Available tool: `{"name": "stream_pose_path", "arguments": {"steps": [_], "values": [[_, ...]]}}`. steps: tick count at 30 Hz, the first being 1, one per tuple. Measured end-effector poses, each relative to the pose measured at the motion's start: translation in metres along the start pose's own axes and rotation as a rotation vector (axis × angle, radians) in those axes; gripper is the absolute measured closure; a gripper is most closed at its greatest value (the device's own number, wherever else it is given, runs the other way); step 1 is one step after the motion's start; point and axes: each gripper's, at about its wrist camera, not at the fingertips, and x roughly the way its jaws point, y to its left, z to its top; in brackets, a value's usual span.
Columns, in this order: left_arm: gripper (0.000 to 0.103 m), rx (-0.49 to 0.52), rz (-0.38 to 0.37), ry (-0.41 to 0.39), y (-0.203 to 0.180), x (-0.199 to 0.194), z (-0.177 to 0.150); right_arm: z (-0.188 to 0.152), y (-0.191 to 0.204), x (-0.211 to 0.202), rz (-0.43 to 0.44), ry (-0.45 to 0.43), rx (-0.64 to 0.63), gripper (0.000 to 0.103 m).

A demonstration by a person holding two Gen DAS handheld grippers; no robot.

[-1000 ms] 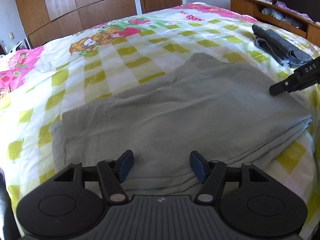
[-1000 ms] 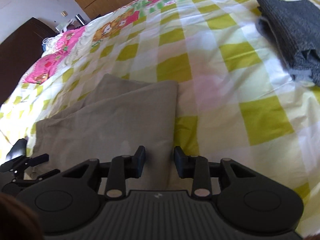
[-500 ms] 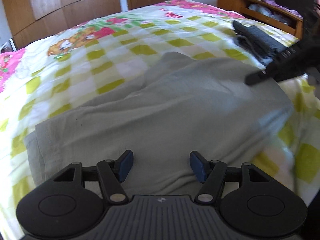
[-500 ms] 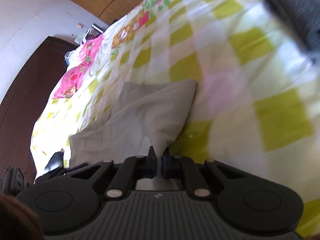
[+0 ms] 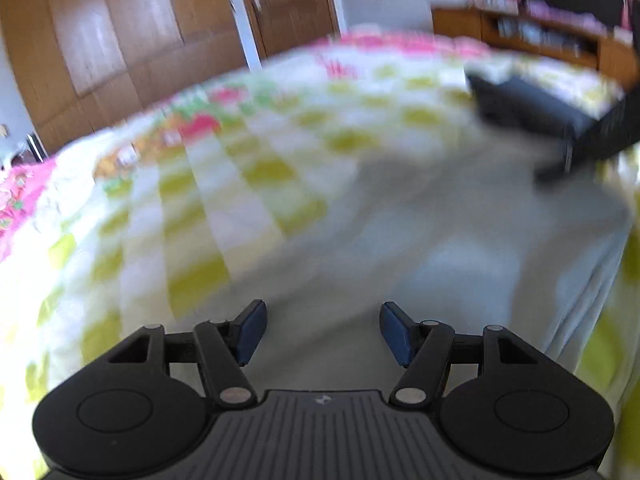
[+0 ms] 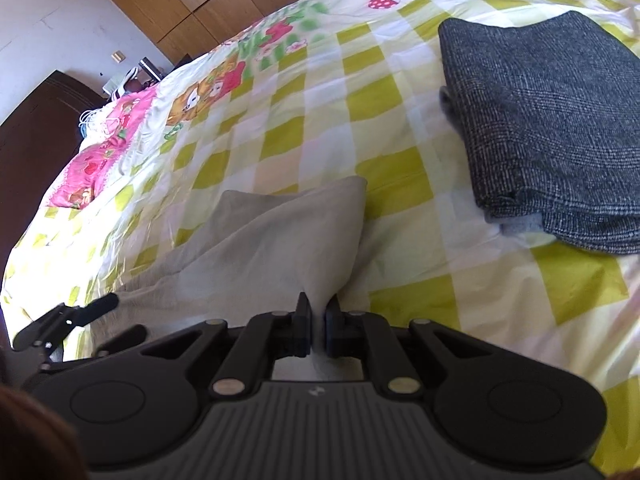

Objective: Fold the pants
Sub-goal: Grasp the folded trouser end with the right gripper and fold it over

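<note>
Grey-beige cotton fills the lower half of the left wrist view: the pale folded cotton pants (image 5: 460, 248) lie on the yellow-and-white checked bedsheet (image 5: 224, 208), already doubled into a broad panel. The left gripper (image 5: 322, 330) hovers above the near part of the cloth with its blue-padded fingers spread apart and nothing between them. The view is smeared with motion blur, so finer creases cannot be read.

In the right wrist view, the right gripper (image 6: 318, 330) has its fingers pinched tight on the pants' near edge, and one corner (image 6: 352, 188) points away across the sheet. To the right lies one dark speckled-grey folded garment (image 6: 552, 120), well apart. I judge the fold partly done, with at least one more fold-over left. Count: two grippers, one pair of pants, one finished garment.
</note>
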Motion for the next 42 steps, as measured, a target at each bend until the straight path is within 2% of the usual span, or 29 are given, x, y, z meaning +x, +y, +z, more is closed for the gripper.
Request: {"name": "stream_pose_path", "arguments": {"steps": [2, 7, 9, 11, 13, 16, 21, 23, 27, 31, 36, 42], "values": [[0.028, -0.025, -0.004, 0.019, -0.001, 0.002, -0.012, 0.001, 0.002, -0.003, 0.006, 0.001, -0.001, 0.096], [0.028, -0.092, 0.029, -0.051, -0.003, -0.019, -0.012, -0.003, 0.018, -0.012, -0.036, -0.022, -0.05, 0.096], [0.027, -0.038, 0.039, -0.002, -0.011, -0.007, -0.02, -0.004, 0.026, -0.017, -0.036, -0.042, -0.052, 0.097], [0.027, -0.03, 0.048, -0.024, -0.013, -0.011, -0.025, -0.004, 0.037, -0.024, -0.027, -0.055, -0.065, 0.097], [0.027, -0.046, 0.041, -0.063, -0.008, -0.025, -0.025, -0.004, 0.054, -0.03, -0.035, -0.068, -0.102, 0.097], [0.027, -0.049, 0.072, -0.102, 0.006, -0.045, -0.031, 0.0, 0.085, -0.034, -0.023, -0.075, -0.142, 0.097], [0.027, -0.021, 0.134, -0.078, 0.028, -0.055, -0.054, 0.008, 0.146, -0.024, 0.008, -0.065, -0.209, 0.097], [0.026, -0.043, 0.116, -0.058, 0.033, -0.051, -0.065, 0.006, 0.172, -0.014, 0.026, -0.049, -0.243, 0.097], [0.026, -0.136, 0.068, -0.079, 0.043, -0.049, -0.076, -0.004, 0.219, 0.014, 0.06, -0.007, -0.297, 0.097], [0.026, -0.179, 0.035, -0.091, 0.048, -0.048, -0.083, -0.025, 0.257, 0.05, 0.089, 0.061, -0.346, 0.097], [0.027, -0.231, -0.005, -0.099, 0.058, -0.049, -0.086, -0.052, 0.286, 0.084, 0.099, 0.146, -0.388, 0.097], [0.027, -0.249, -0.024, -0.107, 0.061, -0.048, -0.087, -0.069, 0.305, 0.101, 0.069, 0.184, -0.435, 0.097]]}}
